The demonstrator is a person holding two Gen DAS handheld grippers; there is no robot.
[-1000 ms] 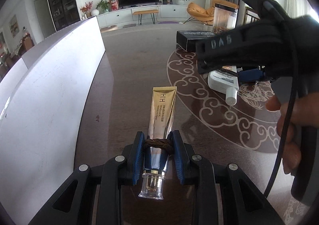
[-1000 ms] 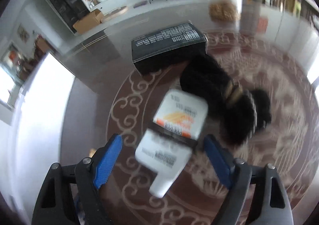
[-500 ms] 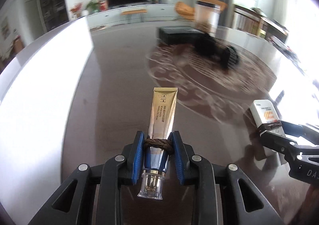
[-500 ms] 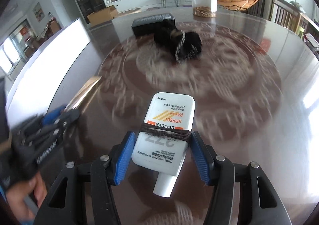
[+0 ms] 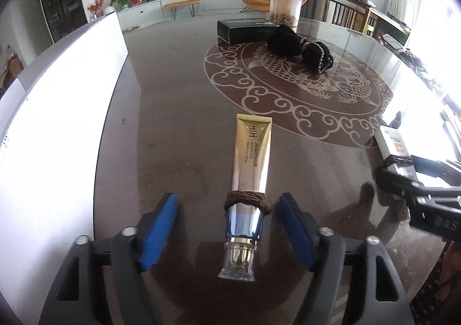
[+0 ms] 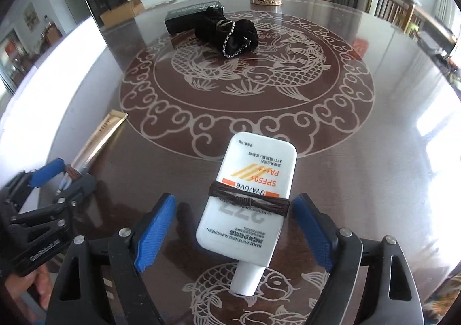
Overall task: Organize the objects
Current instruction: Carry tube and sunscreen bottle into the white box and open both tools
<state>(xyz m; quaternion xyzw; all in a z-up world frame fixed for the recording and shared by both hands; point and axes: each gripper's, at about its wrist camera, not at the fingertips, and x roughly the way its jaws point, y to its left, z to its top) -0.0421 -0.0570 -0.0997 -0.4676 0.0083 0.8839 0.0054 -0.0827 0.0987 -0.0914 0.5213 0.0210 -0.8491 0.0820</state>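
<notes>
On the bench, both things lie loose.
My left gripper has just opened around the gold tube; my right gripper (also just opened) straddles the sunscreen bottle.

the gold tube lies flat on the dark counter, just outside the pale round pattern, clear cap toward the camera, a brown cord band wound round its silver neck. the white sunscreen bottle lies flat across the pattern's near edge, cap toward the camera, orange stripes on its label, a brown cord band round its middle. the black cloth bundle with a silver chain lies on the pattern's far side, touching the black box behind it.
</notes>
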